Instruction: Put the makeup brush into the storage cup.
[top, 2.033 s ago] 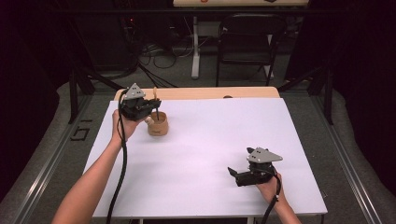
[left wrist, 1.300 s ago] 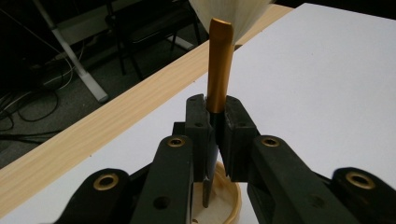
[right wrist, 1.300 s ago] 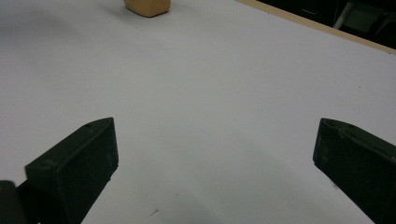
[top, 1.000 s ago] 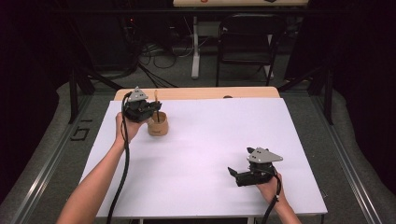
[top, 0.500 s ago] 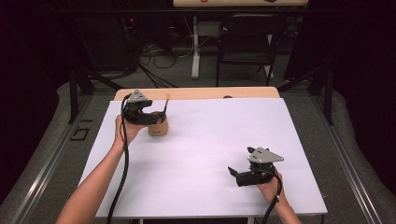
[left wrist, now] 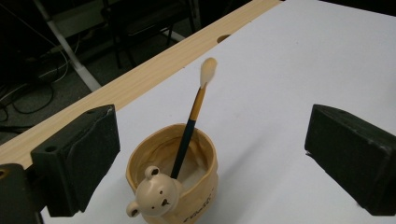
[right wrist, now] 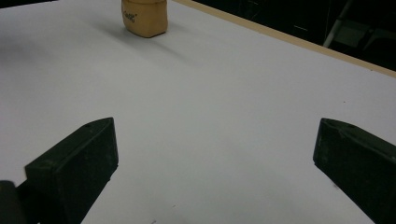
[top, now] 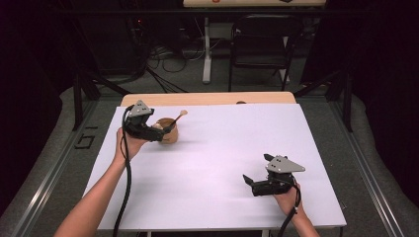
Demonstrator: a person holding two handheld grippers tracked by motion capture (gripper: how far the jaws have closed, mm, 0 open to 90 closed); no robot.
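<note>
A tan ceramic cup [top: 169,133] with a small bear head on its rim stands at the far left of the white table. A thin brush [top: 177,119] with a pale tip leans in it. My left gripper [top: 155,131] sits just left of the cup, open. In the left gripper view the cup [left wrist: 187,186] and the brush [left wrist: 194,116] lie between the wide-apart jaws of my left gripper [left wrist: 212,144], touching neither. My right gripper [top: 256,169] rests near the front right, open and holding nothing. In the right gripper view the right gripper [right wrist: 215,154] points across bare table toward the cup [right wrist: 144,16].
The white sheet [top: 222,148] covers most of the table. A wooden strip [top: 207,98] with a small hole runs along the far edge. Beyond it stand a black chair [top: 259,39], a desk leg and cables on the floor.
My left gripper has drawn back to the left from above the cup. The brush now leans in the cup, free of the jaws. The right gripper has not moved.
</note>
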